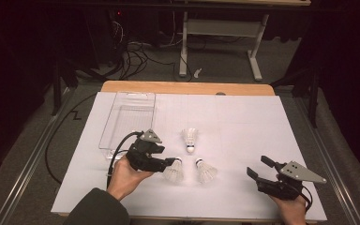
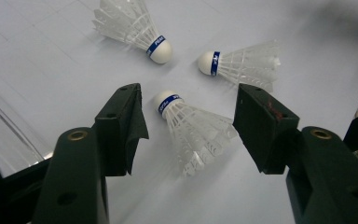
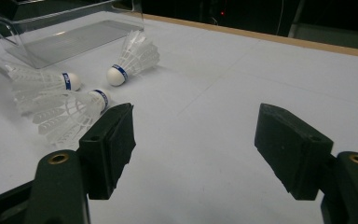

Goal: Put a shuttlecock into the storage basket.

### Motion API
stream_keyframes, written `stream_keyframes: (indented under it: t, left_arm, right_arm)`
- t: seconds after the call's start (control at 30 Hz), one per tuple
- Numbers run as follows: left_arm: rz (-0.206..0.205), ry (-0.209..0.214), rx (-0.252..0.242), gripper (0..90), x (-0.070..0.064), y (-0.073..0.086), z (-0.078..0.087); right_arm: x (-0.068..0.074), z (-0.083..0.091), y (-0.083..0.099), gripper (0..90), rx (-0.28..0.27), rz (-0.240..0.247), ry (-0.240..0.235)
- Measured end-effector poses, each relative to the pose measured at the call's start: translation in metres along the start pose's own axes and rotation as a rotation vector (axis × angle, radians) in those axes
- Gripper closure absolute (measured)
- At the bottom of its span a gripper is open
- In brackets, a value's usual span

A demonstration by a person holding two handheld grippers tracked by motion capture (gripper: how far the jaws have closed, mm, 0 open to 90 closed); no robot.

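Left gripper (image 2: pixel 189 121): jaws spread astride nearest shuttle (image 2: pixel 191 128), lying on surface (image 1: pixel 243 126) beside 2 others | I lower, pinch the feather skirt gently, near cork | right gripper (image 3: pixel 196 140): spread, idle

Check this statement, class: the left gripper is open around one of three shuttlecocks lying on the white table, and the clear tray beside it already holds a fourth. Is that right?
Not quite. The clear tray holds nothing, as the high view shows. The rest stands: the left gripper is open, its jaws either side of one shuttlecock, with two more, one and another, lying on the white table.
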State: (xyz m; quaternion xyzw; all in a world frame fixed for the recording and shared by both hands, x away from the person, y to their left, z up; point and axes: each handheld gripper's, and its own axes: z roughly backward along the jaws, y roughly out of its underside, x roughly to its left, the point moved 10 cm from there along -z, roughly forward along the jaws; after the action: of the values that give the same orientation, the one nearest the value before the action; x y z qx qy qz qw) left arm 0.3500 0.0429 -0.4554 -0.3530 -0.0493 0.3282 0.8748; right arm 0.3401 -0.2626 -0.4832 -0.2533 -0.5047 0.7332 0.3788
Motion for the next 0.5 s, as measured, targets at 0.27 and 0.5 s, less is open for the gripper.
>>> stream_keyframes:
  t: [0.27, 0.5]
  left_arm:
    - [-0.011, -0.012, 0.046, 45.2, -0.0010, 0.0040, 0.0005]
    - [-0.027, -0.022, 0.071, 47.0, -0.0006, 0.0071, 0.0022]
  right_arm:
    - [0.0004, -0.0002, 0.0001, 29.2, 0.001, 0.003, 0.000]
    - [-0.0016, 0.0008, -0.0006, 29.3, -0.005, -0.003, 0.011]
